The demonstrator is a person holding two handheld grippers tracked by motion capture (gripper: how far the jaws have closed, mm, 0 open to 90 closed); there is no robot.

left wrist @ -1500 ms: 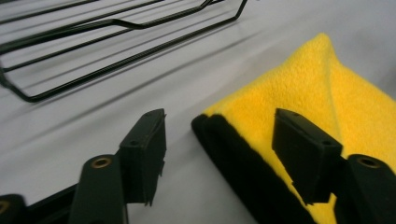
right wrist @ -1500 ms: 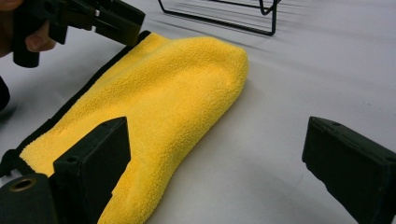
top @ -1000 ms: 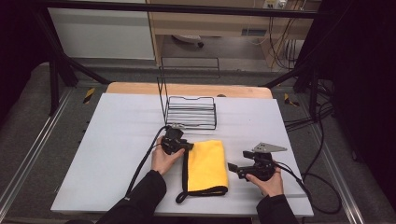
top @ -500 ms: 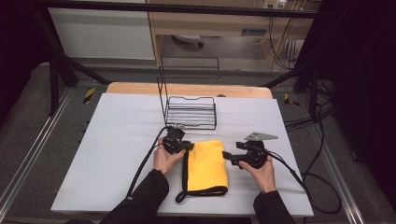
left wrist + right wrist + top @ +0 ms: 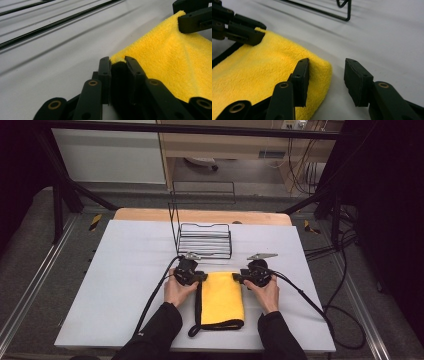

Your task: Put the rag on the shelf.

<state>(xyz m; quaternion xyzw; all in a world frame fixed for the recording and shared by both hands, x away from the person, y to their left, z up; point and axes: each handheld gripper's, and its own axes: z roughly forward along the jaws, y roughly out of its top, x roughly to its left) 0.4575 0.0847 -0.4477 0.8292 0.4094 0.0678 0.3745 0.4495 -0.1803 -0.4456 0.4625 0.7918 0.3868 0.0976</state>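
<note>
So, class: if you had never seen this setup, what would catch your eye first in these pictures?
The bright yellow cloth, folded with a black edge, lies on the grey table in front of the person. The left gripper pinches its far left corner, while the right gripper, jaws just closing, straddles the far right corner without yet pressing it. Behind stands a black wire rack.

**Bright table, dark surround**

Lit from overhead, evenly: white table (image 5: 125, 285) bright, no glare. Black at the high view's side edges. Soft streaked shadows across the surface in both gripper views. Near jaws slightly soft, far wire blurred. Yellow cloth (image 5: 262, 75) sharp, saturated.
</note>
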